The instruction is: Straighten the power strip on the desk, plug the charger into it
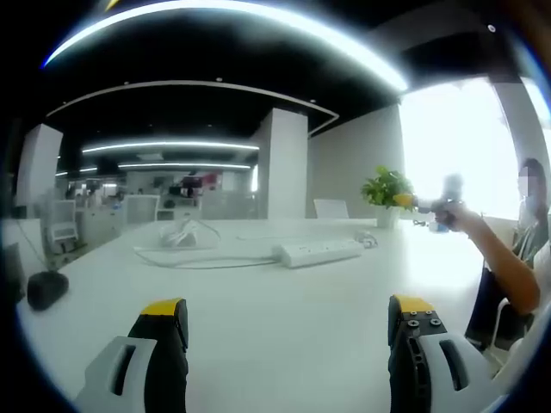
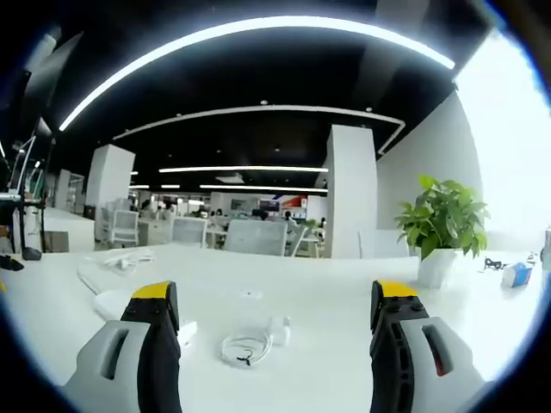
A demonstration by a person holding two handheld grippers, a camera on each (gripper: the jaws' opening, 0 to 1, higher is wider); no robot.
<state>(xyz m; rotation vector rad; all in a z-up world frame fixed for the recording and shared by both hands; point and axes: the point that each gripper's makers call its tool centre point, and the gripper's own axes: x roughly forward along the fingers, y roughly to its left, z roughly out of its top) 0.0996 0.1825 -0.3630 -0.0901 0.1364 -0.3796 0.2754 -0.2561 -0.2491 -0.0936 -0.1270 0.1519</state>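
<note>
A white power strip [image 1: 317,252] lies at a slant on the white desk [image 1: 284,301], its cord [image 1: 194,261] looping off to the left. A small white charger with a coiled cable [image 1: 367,241] rests just past the strip's right end. My left gripper [image 1: 288,331] is open and well short of the strip, with nothing between its jaws. In the right gripper view the charger [image 2: 280,329] and its coil [image 2: 245,348] lie on the desk between the open jaws of my right gripper [image 2: 275,335]. One end of the strip [image 2: 112,303] peeks out beside the left jaw.
A potted plant [image 2: 443,224] stands at the desk's far right. A heap of white cable [image 1: 181,234] lies beyond the strip, and a black object [image 1: 47,288] sits at the left edge. A person's arm [image 1: 508,267] holds the right gripper [image 1: 430,205] near the plant.
</note>
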